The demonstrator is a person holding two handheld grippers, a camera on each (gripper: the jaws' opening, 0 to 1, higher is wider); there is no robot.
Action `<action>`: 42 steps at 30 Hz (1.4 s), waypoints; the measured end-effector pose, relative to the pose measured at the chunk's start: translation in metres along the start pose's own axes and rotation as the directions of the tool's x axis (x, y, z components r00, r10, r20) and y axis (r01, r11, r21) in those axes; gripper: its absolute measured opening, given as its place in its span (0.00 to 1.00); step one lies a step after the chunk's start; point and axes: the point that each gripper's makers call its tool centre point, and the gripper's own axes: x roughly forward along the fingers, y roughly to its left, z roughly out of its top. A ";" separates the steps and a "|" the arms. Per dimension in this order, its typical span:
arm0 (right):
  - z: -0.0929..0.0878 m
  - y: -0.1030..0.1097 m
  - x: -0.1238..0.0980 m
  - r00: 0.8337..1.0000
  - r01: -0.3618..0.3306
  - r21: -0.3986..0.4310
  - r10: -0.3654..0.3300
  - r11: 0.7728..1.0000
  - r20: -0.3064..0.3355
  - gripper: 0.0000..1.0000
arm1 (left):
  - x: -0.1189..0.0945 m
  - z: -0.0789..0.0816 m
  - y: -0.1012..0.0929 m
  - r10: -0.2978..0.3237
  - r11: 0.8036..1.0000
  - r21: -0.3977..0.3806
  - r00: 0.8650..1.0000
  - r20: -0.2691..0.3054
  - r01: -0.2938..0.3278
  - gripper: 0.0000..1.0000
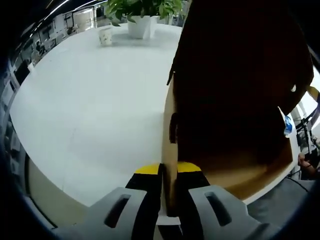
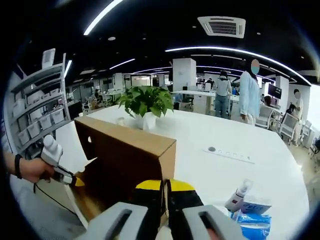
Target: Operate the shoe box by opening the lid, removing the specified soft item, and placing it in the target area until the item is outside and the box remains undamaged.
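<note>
The brown cardboard shoe box (image 2: 125,155) stands on the white table (image 2: 240,135), right in front of my right gripper (image 2: 165,186). That gripper's yellow-tipped jaws are pressed together at the box's near corner, with nothing visible between them. My left gripper (image 1: 169,170) is shut on a thin cardboard edge of the box (image 1: 235,75), whose dark brown panel rises to the right. In the right gripper view a hand holds the left gripper (image 2: 75,181) at the box's lower left flap. The box's inside is too dark to read.
A potted plant (image 2: 145,102) in a white pot (image 1: 139,26) and a paper cup (image 1: 105,36) stand behind the box. A spray bottle (image 2: 239,195), a blue packet (image 2: 250,212) and a power strip (image 2: 227,154) lie to the right. People (image 2: 248,92) stand far back.
</note>
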 end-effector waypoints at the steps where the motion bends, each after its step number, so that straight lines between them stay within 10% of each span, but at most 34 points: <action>1: -0.001 0.001 -0.001 1.000 0.002 0.000 -0.002 1.000 0.000 0.00 | 0.000 0.000 0.000 -0.003 1.000 0.001 1.000 0.003 0.003 0.08; 42: -0.041 0.021 -0.026 1.000 0.016 -0.007 -0.016 1.000 -0.027 0.00 | 0.001 -0.001 -0.005 -0.134 0.990 -0.032 0.990 0.037 0.136 0.15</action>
